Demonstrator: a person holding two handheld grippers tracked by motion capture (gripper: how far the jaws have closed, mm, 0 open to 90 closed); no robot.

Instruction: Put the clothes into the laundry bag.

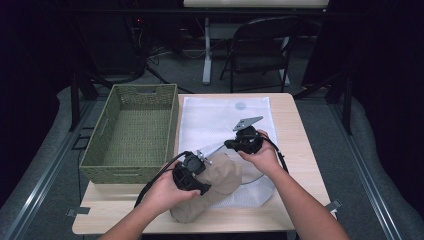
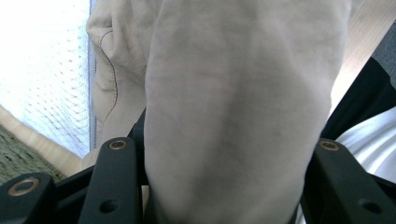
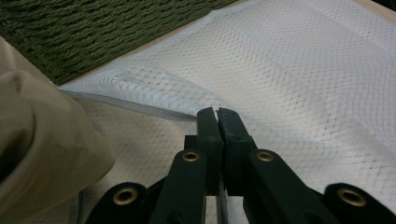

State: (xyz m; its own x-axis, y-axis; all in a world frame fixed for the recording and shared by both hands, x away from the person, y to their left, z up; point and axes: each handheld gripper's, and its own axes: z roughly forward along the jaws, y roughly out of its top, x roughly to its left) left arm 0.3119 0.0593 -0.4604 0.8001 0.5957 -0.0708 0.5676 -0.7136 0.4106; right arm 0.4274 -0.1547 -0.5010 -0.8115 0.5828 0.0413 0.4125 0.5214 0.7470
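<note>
Beige garment (image 1: 215, 187), bunched into a soft roll, lay at the near edge of the table (image 1: 295, 120) on the lower end of a white mesh laundry bag (image 1: 220, 120) as I worked the rig remotely. My left gripper (image 1: 196, 170) had its jaws half spread and clamped around the thick fold of cloth, which the left gripper view showed bulging up between the two black jaws. My right gripper (image 3: 218, 116) had its jaws pressed together on the zipper edge of the bag, lifting the top layer of mesh into a small ridge just beside the garment. The bag's long axis ran away from me toward the far edge of the table, and the mouth I was holding up faced the cloth, so the coming move, as I judged it, turned on pushing the roll forward and rightward under that raised lip. The left hand sat nearest the garment; the right held just beyond it. A green woven basket (image 1: 131, 132) stood touching or nearly touching the bag's left side, though I could not tell which, leaving little slack there, while open tabletop lay to the right and mesh stretched flat ahead.
</note>
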